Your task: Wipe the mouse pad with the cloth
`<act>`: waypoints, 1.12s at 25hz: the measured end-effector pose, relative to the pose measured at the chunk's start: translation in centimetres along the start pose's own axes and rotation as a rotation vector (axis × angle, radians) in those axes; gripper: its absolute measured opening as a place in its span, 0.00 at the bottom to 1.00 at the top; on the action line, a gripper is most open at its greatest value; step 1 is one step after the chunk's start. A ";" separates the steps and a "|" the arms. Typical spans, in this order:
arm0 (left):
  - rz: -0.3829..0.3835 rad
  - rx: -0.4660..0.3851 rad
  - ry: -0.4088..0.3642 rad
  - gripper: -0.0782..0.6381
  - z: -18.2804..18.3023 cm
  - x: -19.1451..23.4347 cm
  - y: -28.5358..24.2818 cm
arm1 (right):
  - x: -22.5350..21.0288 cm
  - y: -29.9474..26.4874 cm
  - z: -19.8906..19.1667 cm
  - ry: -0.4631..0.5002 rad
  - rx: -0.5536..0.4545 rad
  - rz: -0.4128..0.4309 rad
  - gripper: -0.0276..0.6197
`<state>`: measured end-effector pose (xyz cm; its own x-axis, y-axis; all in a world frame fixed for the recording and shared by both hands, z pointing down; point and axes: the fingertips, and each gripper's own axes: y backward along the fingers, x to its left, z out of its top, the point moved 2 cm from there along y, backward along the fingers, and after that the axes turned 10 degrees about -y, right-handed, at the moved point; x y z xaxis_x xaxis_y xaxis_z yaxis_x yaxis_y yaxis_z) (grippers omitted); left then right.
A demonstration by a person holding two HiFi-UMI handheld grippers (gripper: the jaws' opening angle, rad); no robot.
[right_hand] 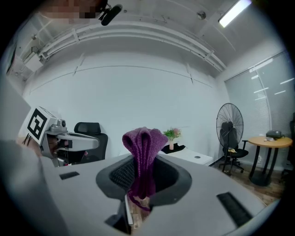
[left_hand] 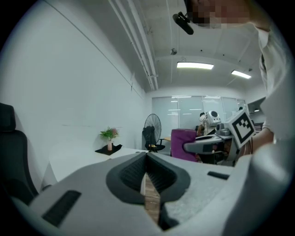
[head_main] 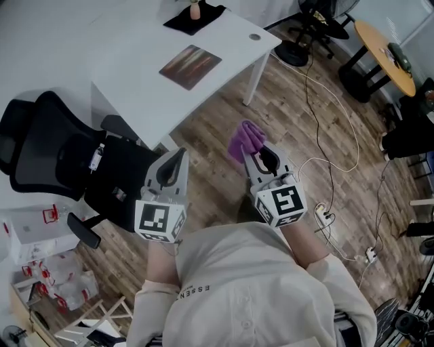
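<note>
The mouse pad point(head_main: 190, 66), a dark brownish rectangle, lies on the white desk point(head_main: 135, 74) well ahead of both grippers. A purple cloth point(head_main: 245, 141) point(right_hand: 144, 159) sticks out folded from my right gripper point(head_main: 252, 155) point(right_hand: 143, 177), whose jaws are shut on it above the wooden floor. My left gripper point(head_main: 178, 161) point(left_hand: 147, 177) is shut with nothing in it, held level beside the right one, near the desk's front corner. From the left gripper view the cloth point(left_hand: 183, 144) and the right gripper show to the right.
A black office chair point(head_main: 61, 159) stands left of the left gripper. A small vase on a black mat point(head_main: 195, 15) sits at the desk's far end. Cables and a power strip point(head_main: 324, 215) lie on the floor at right. A round yellow table point(head_main: 383, 54) stands far right.
</note>
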<state>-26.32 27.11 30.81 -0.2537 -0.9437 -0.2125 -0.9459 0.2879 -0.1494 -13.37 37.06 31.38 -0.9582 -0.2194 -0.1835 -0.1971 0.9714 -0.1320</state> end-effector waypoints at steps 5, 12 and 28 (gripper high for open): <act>0.075 0.035 0.039 0.11 0.2 -0.5 -6.7 | -7.6 -4.2 0.7 0.005 0.042 0.056 0.18; 0.226 0.097 0.082 0.11 0.8 -0.1 -15.5 | -16.9 -11.4 3.1 0.024 0.109 0.180 0.18; 0.459 0.204 0.179 0.11 -1.9 5.3 -22.7 | -20.4 -24.5 1.2 0.091 0.323 0.472 0.18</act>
<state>-6.54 15.27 34.92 -0.6794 -0.7213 -0.1348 -0.6756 0.6865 -0.2688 11.23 17.65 37.13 -0.9439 0.2530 -0.2124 0.3152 0.8823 -0.3496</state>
